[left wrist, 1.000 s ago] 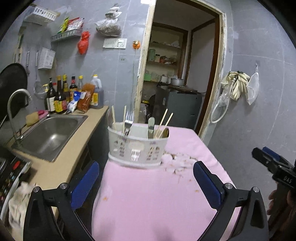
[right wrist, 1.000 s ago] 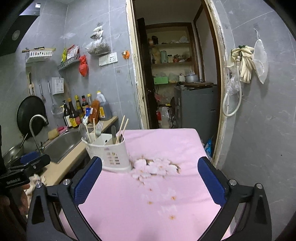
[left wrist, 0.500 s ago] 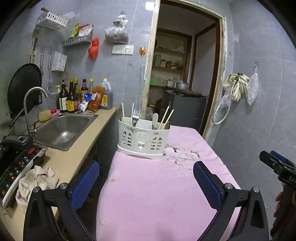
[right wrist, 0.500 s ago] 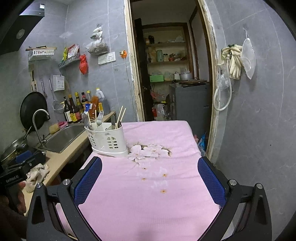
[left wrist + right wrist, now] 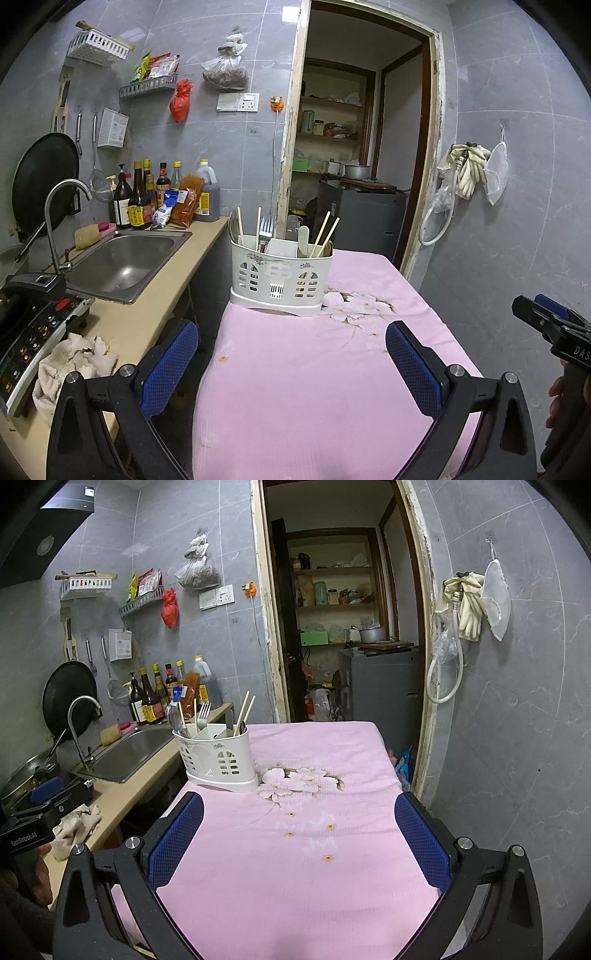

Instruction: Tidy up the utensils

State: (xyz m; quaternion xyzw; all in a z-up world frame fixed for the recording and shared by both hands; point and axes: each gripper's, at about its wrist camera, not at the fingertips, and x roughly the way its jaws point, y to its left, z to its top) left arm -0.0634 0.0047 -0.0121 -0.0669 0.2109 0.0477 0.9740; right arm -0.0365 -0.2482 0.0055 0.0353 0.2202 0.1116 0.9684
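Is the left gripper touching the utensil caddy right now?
Apart. The left wrist view shows bare pink tablecloth between the open left gripper and the utensil caddy.

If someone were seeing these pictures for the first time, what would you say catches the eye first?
The pink cloth fills the middle of both views, bare except for a white caddy at its far left corner. The caddy holds a fork and chopsticks standing upright. Both tools, left and right, hang open and empty over the near end of the cloth.
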